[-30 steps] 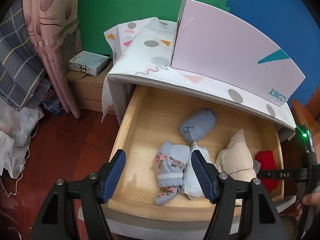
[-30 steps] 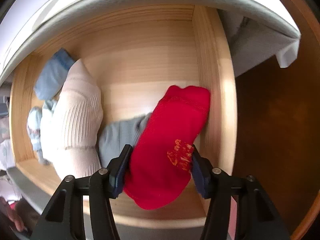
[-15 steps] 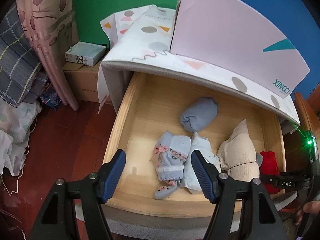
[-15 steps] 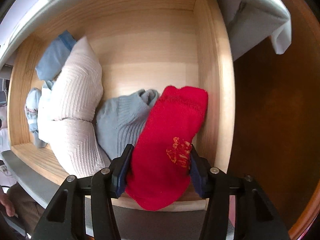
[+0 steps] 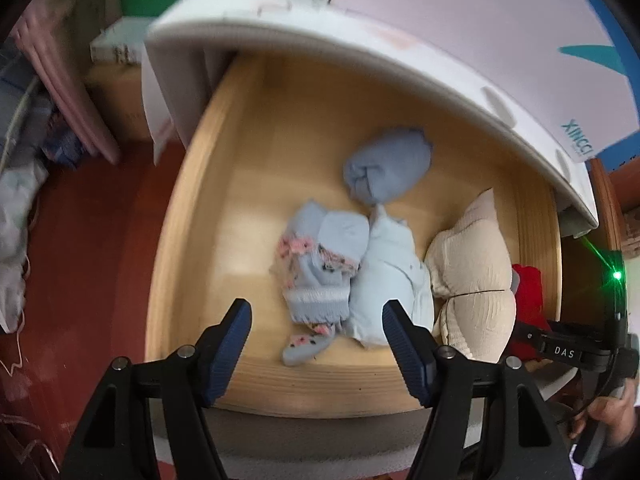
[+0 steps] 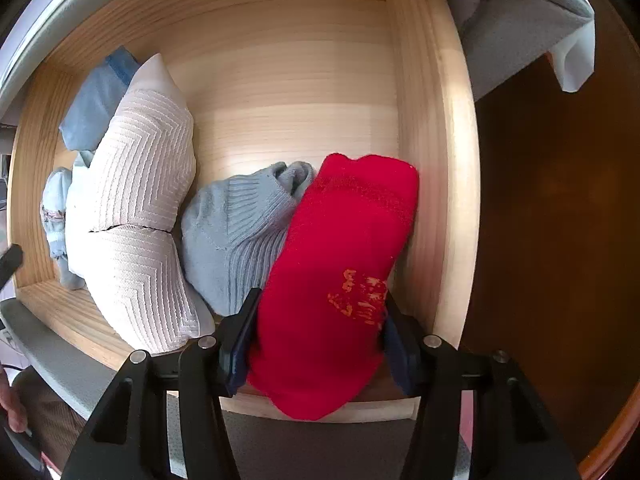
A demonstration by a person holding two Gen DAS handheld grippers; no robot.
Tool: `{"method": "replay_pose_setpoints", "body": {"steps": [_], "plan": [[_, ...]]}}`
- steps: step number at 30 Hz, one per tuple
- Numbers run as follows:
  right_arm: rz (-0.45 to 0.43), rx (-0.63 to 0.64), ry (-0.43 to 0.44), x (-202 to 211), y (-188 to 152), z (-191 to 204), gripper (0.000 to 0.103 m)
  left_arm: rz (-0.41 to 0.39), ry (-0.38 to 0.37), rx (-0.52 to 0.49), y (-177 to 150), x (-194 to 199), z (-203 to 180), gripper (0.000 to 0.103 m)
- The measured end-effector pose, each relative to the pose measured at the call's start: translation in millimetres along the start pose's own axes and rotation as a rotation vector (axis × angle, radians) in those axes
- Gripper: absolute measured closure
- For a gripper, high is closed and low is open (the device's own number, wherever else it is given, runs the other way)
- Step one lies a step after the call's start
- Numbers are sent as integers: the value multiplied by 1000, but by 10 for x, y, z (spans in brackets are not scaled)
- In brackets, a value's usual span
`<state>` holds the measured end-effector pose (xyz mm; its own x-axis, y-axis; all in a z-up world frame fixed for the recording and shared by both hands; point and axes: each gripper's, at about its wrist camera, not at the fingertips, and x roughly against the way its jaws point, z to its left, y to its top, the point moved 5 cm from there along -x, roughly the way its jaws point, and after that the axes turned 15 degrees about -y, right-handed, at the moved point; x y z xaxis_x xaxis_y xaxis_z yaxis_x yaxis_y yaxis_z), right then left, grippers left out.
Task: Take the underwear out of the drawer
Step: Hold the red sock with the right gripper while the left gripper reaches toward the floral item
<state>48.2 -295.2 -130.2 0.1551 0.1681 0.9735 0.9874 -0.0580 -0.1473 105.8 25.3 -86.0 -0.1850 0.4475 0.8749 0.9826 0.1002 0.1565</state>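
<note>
The wooden drawer (image 5: 256, 128) stands open with folded garments inside. My right gripper (image 6: 320, 332) is shut on a red garment with an orange print (image 6: 344, 256) at the drawer's right wall (image 6: 432, 160). Beside it lie a grey ribbed piece (image 6: 236, 232) and a cream ribbed bundle (image 6: 136, 184). My left gripper (image 5: 316, 320) is open and empty above the drawer's front edge, over a light blue flowered piece (image 5: 320, 256), a pale blue piece (image 5: 388, 264) and a rolled blue bundle (image 5: 392, 168). The cream bundle (image 5: 472, 276) and red garment (image 5: 528, 288) also show there.
A white patterned cloth (image 5: 320, 28) and a pink box (image 5: 480, 28) cover the cabinet top over the drawer. A cardboard box (image 5: 116, 80) and pink curtain (image 5: 68, 80) stand at left on the red-brown floor (image 5: 88, 248). Dark wood (image 6: 552, 208) lies right of the drawer.
My left gripper has moved forward and down toward the drawer, which now looks larger and blurred. My right gripper has drawn back slightly with the red garment, uncovering more of the grey piece.
</note>
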Motion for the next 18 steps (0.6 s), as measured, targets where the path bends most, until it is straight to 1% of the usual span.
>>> {"method": "replay_pose_setpoints", "body": {"steps": [4,5,8,9,12,16,18], "plan": [[3,-8,21,-38,4,-18,51,17,28,12,90,-73,18,33],[4,-11,26,-41,-20,15,51,26,22,33,120,-106,29,33],[8,-19,39,-47,-14,-50,51,58,4,95,185,-221,75,33],[8,-20,41,-65,-10,-68,51,68,6,99,208,-250,87,33],[8,-21,45,-92,-13,-100,51,112,60,100,264,-395,113,33],[15,-30,60,-83,-17,-155,51,157,81,140,296,-568,192,33],[21,-33,68,-94,-14,-174,51,158,93,144,319,-624,205,34]]}}
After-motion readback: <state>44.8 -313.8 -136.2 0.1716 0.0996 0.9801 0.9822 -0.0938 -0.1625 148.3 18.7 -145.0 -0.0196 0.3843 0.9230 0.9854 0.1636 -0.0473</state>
